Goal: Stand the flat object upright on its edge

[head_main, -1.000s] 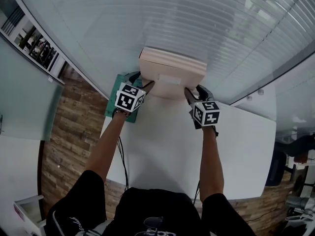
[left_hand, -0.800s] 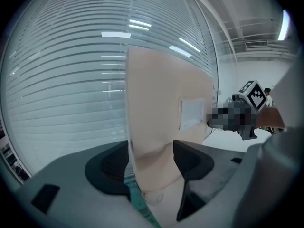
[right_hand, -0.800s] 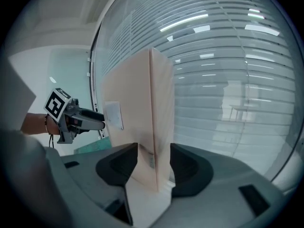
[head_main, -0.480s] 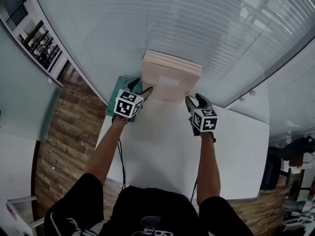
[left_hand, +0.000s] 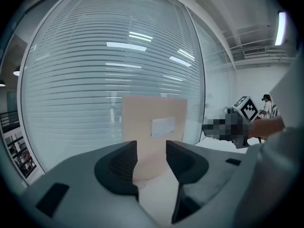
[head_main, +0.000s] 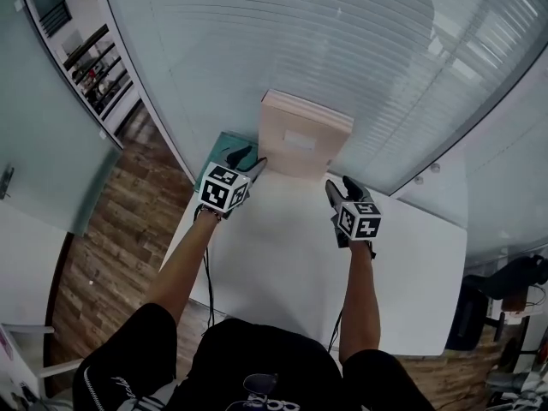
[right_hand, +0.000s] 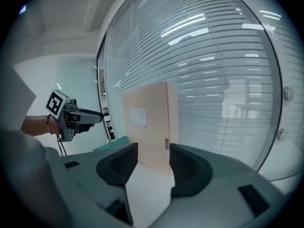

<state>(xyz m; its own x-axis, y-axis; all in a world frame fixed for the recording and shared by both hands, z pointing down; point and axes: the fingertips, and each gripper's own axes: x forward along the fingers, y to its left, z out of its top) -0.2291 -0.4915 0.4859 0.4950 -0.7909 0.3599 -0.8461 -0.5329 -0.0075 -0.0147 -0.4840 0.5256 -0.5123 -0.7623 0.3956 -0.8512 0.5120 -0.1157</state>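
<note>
A flat beige box [head_main: 304, 135] with a white label stands upright on its edge at the far end of the white table [head_main: 282, 255], close to the glass wall. My left gripper [head_main: 248, 161] hangs just short of the box's lower left corner, apart from it. Its jaws are closing with nothing between them; the box [left_hand: 154, 127] shows beyond the left gripper [left_hand: 151, 148]. My right gripper [head_main: 341, 187] is open and empty, pulled back from the lower right corner. In the right gripper view the box [right_hand: 147, 122] stands ahead of the right gripper [right_hand: 153, 151].
A green mat [head_main: 221, 152] lies at the table's far left corner, beside the left gripper. A glass wall with blinds [head_main: 342, 50] rises right behind the box. Wooden floor [head_main: 128, 221] lies beyond the table's left edge.
Both grippers have drawn back toward me from the box's lower corners, and the box now stands alone. The left jaws have narrowed.
</note>
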